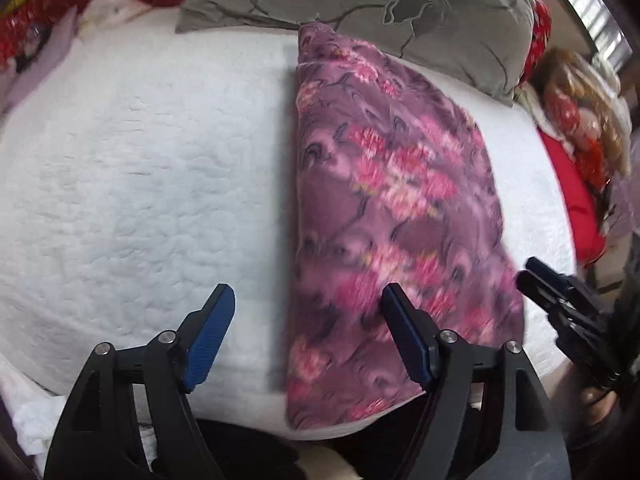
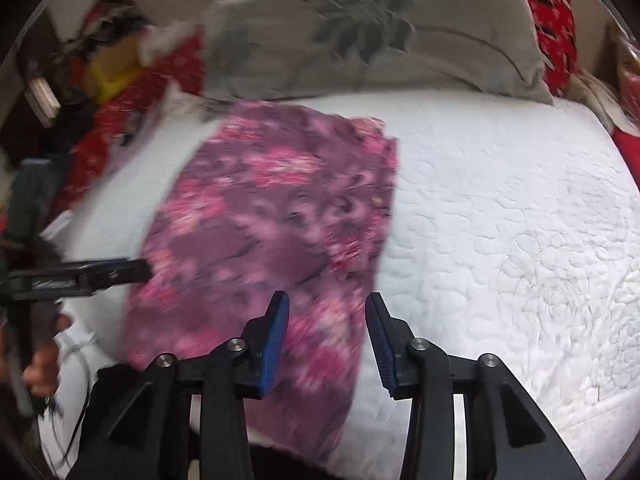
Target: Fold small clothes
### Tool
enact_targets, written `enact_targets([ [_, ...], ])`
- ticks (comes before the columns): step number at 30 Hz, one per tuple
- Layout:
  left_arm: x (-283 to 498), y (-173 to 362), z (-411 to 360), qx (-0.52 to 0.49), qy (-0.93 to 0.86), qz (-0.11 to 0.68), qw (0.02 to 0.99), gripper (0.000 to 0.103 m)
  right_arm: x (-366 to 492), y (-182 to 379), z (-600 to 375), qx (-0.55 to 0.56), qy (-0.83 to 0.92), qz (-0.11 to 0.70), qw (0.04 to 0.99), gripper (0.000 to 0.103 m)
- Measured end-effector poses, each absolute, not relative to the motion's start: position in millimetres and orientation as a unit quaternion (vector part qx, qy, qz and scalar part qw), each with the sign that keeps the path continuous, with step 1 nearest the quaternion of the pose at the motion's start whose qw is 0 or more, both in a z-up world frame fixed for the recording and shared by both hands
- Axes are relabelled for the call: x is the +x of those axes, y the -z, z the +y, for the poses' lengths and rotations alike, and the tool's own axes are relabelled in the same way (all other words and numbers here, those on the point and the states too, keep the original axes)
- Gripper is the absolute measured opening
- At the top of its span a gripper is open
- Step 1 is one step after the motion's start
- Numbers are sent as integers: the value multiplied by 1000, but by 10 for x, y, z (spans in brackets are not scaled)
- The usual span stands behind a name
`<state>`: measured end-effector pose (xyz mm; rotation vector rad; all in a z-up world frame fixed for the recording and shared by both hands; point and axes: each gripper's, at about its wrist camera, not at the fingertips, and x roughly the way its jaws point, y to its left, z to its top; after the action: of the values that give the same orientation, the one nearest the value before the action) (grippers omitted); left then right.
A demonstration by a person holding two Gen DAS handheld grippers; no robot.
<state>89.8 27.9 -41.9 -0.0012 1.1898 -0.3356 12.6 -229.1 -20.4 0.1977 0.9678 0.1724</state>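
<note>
Cloth fills the middle of both views: a purple fleece garment with pink flower print (image 1: 400,200) (image 2: 272,220), folded into a long strip, lies flat on the white quilted bedspread (image 1: 140,180) (image 2: 500,240). In the left wrist view it runs from 12 o'clock down to 6 o'clock, its straight edge towards 9 o'clock. The left gripper (image 1: 308,316) stands wide open above that edge, nothing between its blue pads; one pad is over bare quilt, the other over the fleece. The right gripper (image 2: 326,320) is parted too, empty, poised over the garment's edge at 6 o'clock in its own view. A grey pillow with embossed flowers (image 1: 360,0) (image 2: 380,32) sits at 12 o'clock, touching the garment's far end. Red patterned fabric (image 1: 48,20) (image 2: 556,16) lies behind.
</note>
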Motion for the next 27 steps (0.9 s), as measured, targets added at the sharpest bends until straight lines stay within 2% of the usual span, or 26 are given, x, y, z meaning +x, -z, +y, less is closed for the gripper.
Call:
enact_targets([
  [2,886,604,218,27,150,571,806,76,41,309,-2247,66,-78,472,875,41],
  [4,882,738,159,44,137,589,795,77,99,642,-2133,3,-47,527,848,43],
  [9,671,637,123,80,131,556,817,76,-117,461,-2125,37,-38,497,866,48],
  [11,644,661,100,88,124,553,820,76,-187,559,-2101,5,-13,506,862,54],
  [12,627,665,82,85,123,555,819,76,-192,644,-2109,-9,2,516,856,65],
  [13,610,659,81,81,122,556,818,76,-190,662,-2149,-8,9,516,856,70],
  [16,499,561,140,84,115,541,829,76,-250,563,-2264,55,28,518,853,70],
  [20,328,461,199,85,113,524,840,76,-358,327,-2224,41,52,510,858,73],
  [21,297,451,193,82,114,520,843,76,-414,280,-2198,42,51,510,858,75],
  [24,170,406,224,77,111,509,850,76,-581,210,-2135,53,50,516,853,89],
  [27,70,352,274,73,103,494,860,76,-722,189,-2042,34,53,517,854,90],
])
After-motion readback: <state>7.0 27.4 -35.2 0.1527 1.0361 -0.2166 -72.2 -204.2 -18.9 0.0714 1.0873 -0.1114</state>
